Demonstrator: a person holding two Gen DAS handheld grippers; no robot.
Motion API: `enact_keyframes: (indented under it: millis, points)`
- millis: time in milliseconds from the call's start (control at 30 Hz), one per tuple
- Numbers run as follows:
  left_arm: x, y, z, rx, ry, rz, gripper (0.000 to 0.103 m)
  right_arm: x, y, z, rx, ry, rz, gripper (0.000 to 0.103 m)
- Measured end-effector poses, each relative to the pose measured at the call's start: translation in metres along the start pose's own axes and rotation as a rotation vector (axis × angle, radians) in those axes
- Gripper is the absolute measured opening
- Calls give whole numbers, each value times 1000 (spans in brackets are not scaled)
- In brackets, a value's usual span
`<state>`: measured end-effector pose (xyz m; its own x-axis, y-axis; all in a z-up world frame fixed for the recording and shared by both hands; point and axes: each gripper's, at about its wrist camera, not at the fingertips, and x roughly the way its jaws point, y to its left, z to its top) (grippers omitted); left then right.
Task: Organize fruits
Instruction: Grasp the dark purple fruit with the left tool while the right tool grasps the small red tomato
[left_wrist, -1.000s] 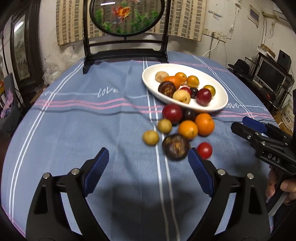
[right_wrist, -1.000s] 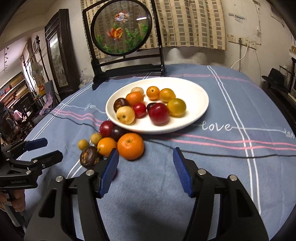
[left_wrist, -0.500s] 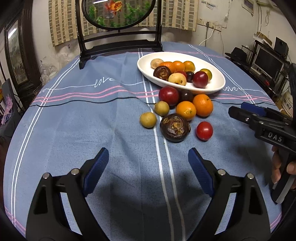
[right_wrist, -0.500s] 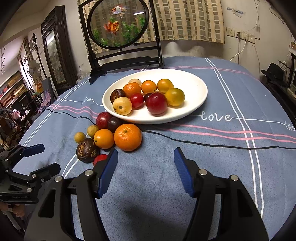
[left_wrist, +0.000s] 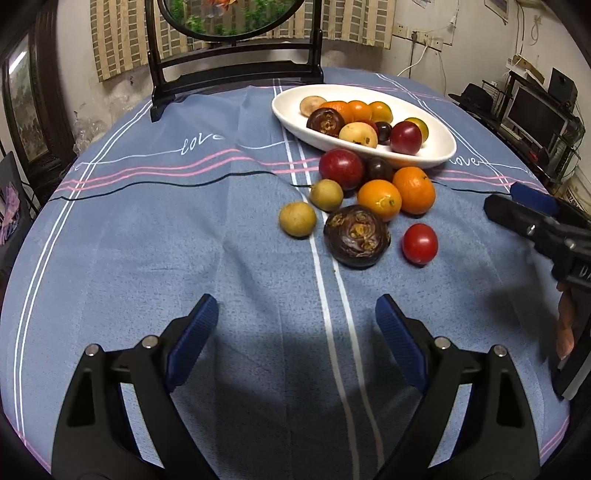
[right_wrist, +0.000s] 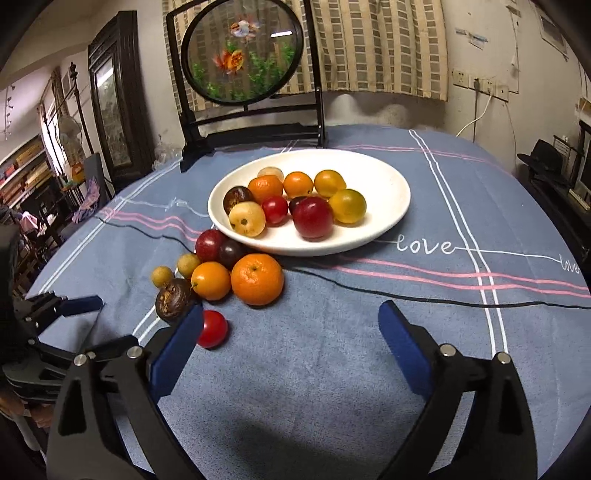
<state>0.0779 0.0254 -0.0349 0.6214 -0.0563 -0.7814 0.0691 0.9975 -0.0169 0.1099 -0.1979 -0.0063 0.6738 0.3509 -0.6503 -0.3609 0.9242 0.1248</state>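
Note:
A white oval plate holds several fruits. In front of it a loose pile lies on the blue cloth: a dark purple mangosteen, a red tomato, two oranges, a red plum, two small yellow-green fruits. My left gripper is open and empty, short of the pile. My right gripper is open and empty, its left finger beside the tomato; it also shows in the left wrist view.
A black-framed round goldfish screen stands at the table's far edge behind the plate. The round table's blue cloth drops off at left and right. Furniture and a monitor stand beyond the right side.
Both grippers have pulled back toward me from the fruit pile and stayed open. The fruits have not moved.

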Motion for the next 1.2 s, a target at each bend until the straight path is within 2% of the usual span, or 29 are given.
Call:
enact_keyframes:
  millis: [333, 433, 600, 667, 733, 800, 833, 933, 1100, 1133, 1167, 1200]
  points:
    - [27, -23, 27, 86, 46, 17, 89, 2, 7, -2, -41, 21, -16, 96]
    - [42, -35, 34, 139, 65, 57, 84, 5, 6, -2, -32, 32, -17, 96]
    - [50, -49, 47, 184, 49, 59, 81, 9, 3, -2, -27, 46, -34, 96]
    - [50, -55, 49, 211, 8, 105, 67, 10, 2, -2, -20, 51, -21, 96]
    - [50, -55, 46, 221, -20, 132, 63, 12, 1, -3, -11, 64, -5, 96]
    - [45, -52, 46, 213, -36, 134, 50, 15, 1, -4, -10, 86, 4, 96]
    - [41, -48, 47, 197, -48, 124, 40, 15, 2, -4, -15, 94, 12, 96]
    - [32, -29, 54, 122, -56, 18, 28, 17, 14, -8, -65, 105, 52, 96]
    - [33, -31, 51, 149, -56, 6, 28, 30, 31, -14, -127, 158, 42, 96]
    - [34, -32, 48, 157, -58, 11, 33, 32, 34, -13, -134, 171, 34, 96]
    - [34, -33, 46, 165, -56, 11, 44, 35, 39, -12, -139, 182, 24, 96]
    - [34, -33, 45, 168, -53, 9, 51, 38, 42, -11, -144, 190, 19, 96]
